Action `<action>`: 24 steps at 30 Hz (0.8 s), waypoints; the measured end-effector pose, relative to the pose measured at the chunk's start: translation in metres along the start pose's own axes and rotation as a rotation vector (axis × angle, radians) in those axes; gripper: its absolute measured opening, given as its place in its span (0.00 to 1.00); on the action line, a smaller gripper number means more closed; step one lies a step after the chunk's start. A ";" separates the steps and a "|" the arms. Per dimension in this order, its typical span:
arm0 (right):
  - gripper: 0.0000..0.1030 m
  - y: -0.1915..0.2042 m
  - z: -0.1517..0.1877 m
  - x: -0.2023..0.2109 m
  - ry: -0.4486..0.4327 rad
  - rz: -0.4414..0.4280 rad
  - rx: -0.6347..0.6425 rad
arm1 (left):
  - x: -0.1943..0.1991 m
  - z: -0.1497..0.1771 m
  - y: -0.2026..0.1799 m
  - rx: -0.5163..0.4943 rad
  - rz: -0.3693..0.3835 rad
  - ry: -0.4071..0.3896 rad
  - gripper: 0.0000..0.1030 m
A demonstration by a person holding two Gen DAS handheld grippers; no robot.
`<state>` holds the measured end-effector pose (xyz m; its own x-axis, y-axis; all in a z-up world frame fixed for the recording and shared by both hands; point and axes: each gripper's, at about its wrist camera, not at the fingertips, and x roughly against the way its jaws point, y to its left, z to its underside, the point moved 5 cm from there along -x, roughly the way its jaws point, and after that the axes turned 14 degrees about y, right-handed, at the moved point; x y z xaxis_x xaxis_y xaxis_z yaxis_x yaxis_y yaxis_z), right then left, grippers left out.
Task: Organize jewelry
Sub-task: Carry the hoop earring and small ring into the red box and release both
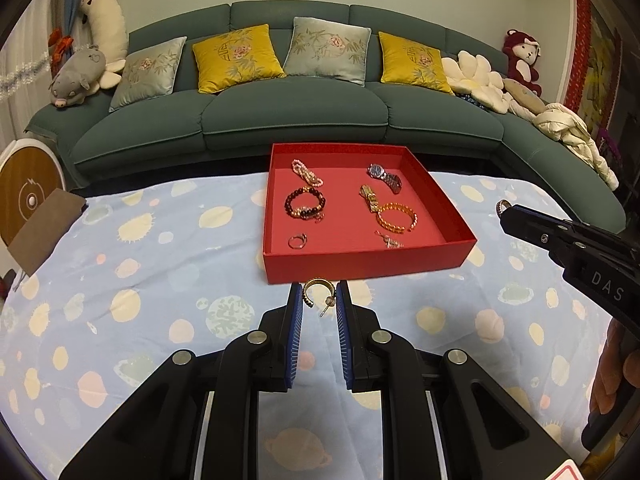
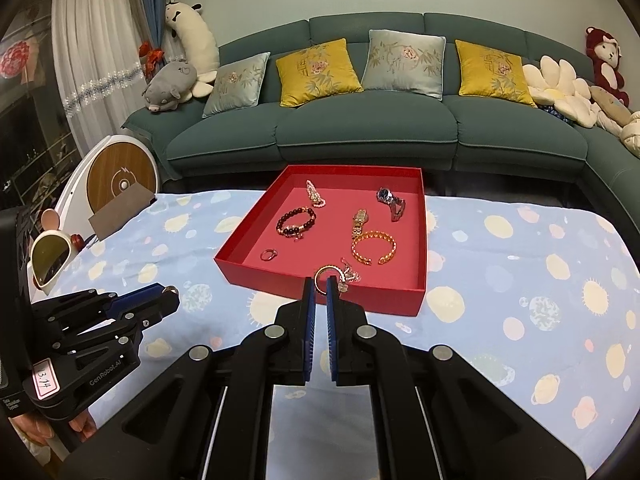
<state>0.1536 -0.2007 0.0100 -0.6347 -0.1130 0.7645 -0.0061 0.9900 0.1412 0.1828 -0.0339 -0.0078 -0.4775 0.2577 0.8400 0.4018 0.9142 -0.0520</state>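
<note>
A desk draped in soft pale-blue planet-print cloth (image 1: 140, 280) fronts a teal sofa. The left hand-held gripper (image 1: 319, 300) pinches a gold hoop earring (image 1: 318, 286); the right hand-held gripper (image 2: 321, 284), clamped tight, holds its mate (image 2: 329, 274). Beyond, the red cardboard tray (image 1: 360, 266) already holds beaded bracelets, metal watches, a ring; only these earrings look outstanding.

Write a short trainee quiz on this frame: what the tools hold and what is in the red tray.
1. True or false: the left tool grips a gold hoop earring.
2. In the left wrist view, which lies closest to the red tray's near-left corner? A ring B orange bracelet C pearl bracelet
3. How many watches lie in the tray?
Key: 1 true; 2 A; 3 two, a silver watch and a gold watch.
</note>
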 end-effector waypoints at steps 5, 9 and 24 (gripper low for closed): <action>0.05 -0.012 -0.042 0.000 -0.034 -0.001 -0.001 | 0.003 -0.043 0.015 0.017 -0.017 -0.045 0.14; 0.05 -0.023 -0.076 -0.017 -0.034 0.012 -0.009 | -0.011 -0.084 0.021 0.016 -0.038 -0.071 0.14; 0.05 -0.065 -0.111 -0.136 0.097 0.003 -0.118 | -0.125 -0.148 0.014 0.062 -0.004 0.036 0.14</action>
<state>0.3261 -0.2590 -0.0339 -0.5572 -0.1231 0.8212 0.0905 0.9741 0.2074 0.3634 -0.0993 -0.0334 -0.4500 0.2439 0.8591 0.3500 0.9332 -0.0816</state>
